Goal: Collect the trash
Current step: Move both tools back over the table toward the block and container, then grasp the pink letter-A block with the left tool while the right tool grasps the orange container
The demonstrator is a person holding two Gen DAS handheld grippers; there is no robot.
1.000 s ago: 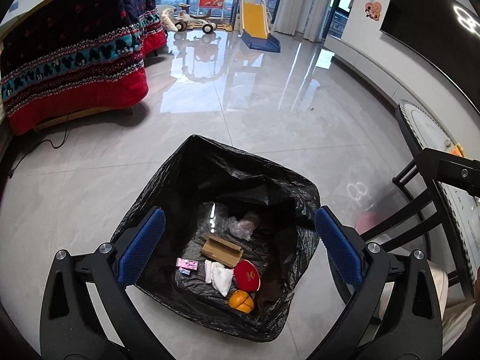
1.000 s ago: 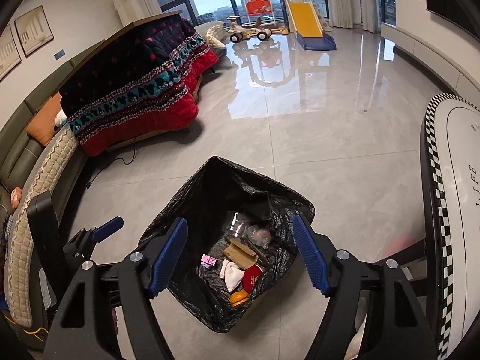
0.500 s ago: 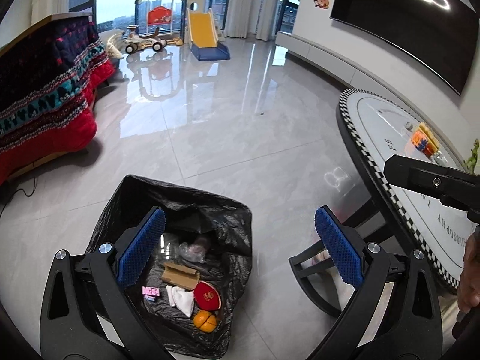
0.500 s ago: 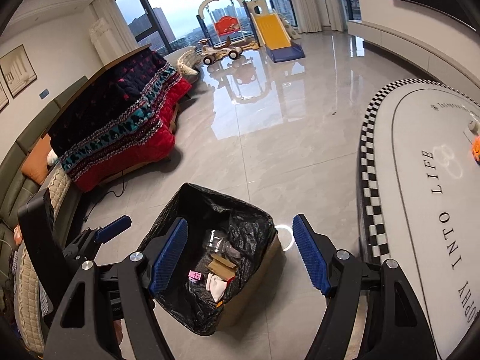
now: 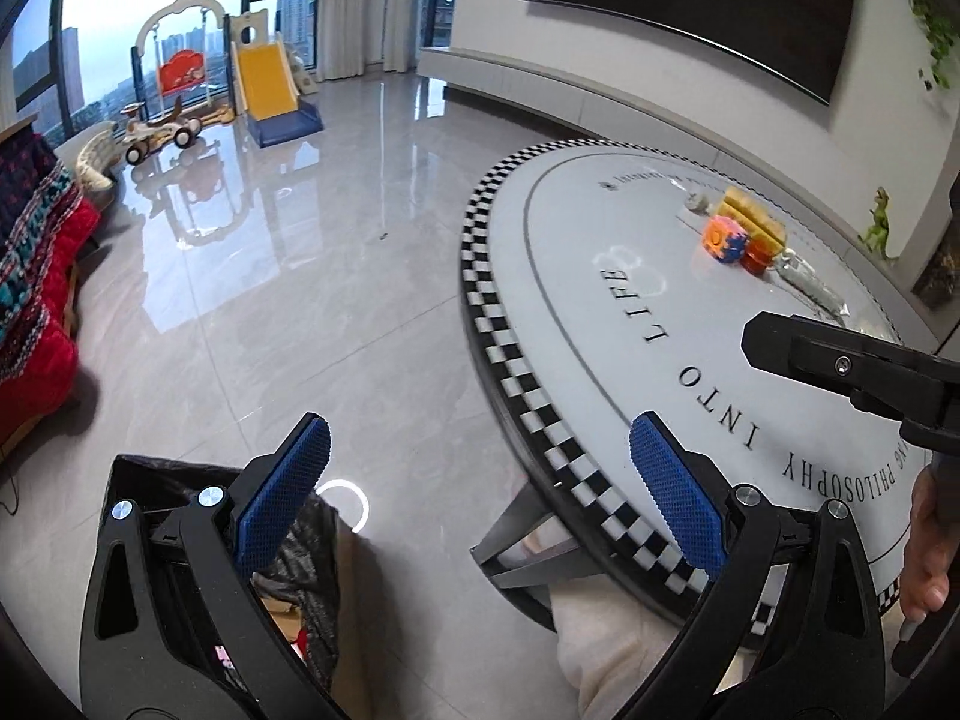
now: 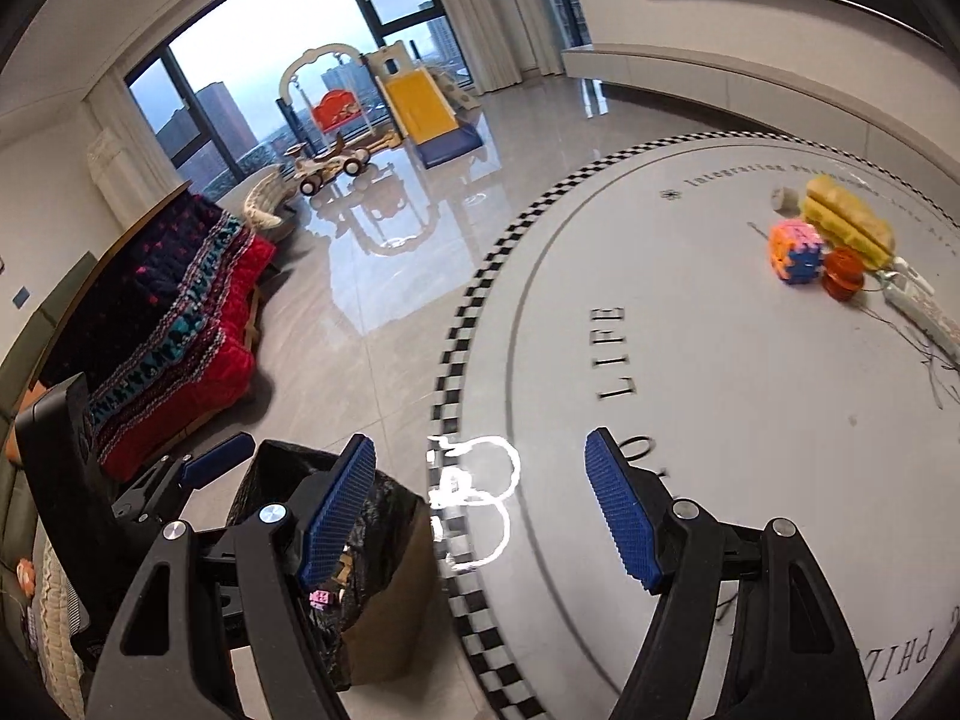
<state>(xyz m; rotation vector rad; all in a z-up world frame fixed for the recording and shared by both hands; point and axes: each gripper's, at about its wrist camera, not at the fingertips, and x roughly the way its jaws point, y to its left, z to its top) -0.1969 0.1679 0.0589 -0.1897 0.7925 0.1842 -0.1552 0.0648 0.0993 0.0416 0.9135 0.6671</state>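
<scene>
A bin lined with a black bag (image 5: 153,477) (image 6: 384,510) stands on the floor at the lower left, with bits of trash inside. On the round white table (image 5: 600,360) (image 6: 720,420) lie a yellow packet (image 5: 750,210) (image 6: 846,222), a colourful cube (image 5: 726,240) (image 6: 795,252), a red round thing (image 5: 759,252) (image 6: 843,273), a small white scrap (image 6: 783,198) and a clear wrapper (image 5: 810,282) (image 6: 918,306). My left gripper (image 5: 480,438) is open and empty, over the floor and the table's rim. My right gripper (image 6: 480,450) is open and empty, over the near table edge.
The table has a black-and-white chequered rim and dark legs (image 5: 522,534). A sofa with a red patterned blanket (image 6: 180,312) stands at the left. A toy slide and ride-on car (image 5: 264,84) stand by the far windows. A person's hand (image 5: 927,540) holds the right gripper.
Both grippers swung to the right, away from above the bin and towards the table. The bin slid to the lower left of both views. The jaws stayed open.
</scene>
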